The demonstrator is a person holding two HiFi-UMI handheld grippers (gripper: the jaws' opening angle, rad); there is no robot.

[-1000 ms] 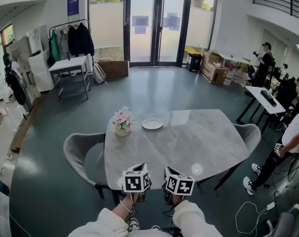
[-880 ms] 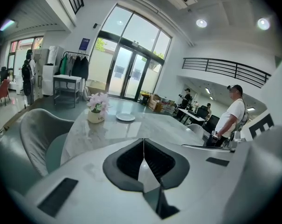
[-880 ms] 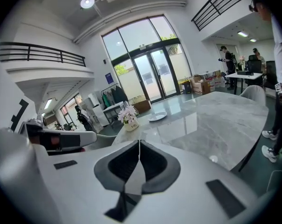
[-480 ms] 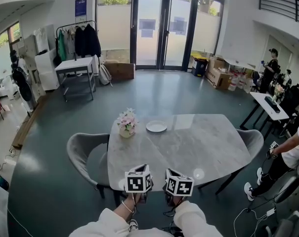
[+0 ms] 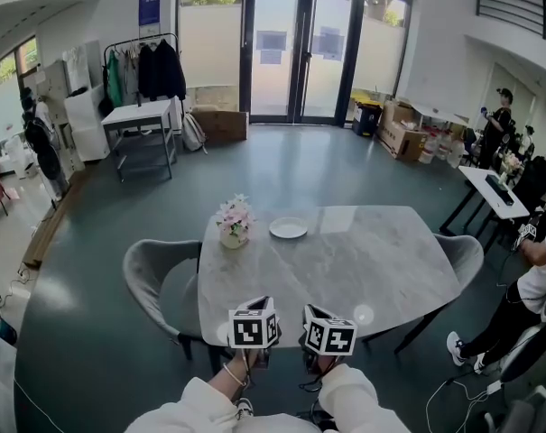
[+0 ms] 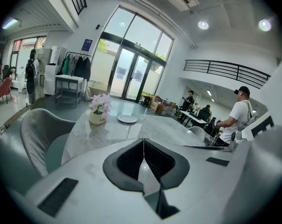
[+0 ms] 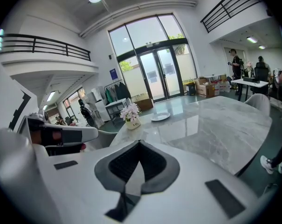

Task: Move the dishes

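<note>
Although the plate [image 5: 288, 228] looks tiny, left tool [image 6: 143, 148] and right tool [image 7: 139, 149] sit closed.

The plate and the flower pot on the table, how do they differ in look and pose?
The plate is flat, low and empty; the pot stands taller and holds pink flowers. The plate is white, the pot cream. The pot stands left of the plate in the head view. Both rest at the far end of the table, apart.
</note>
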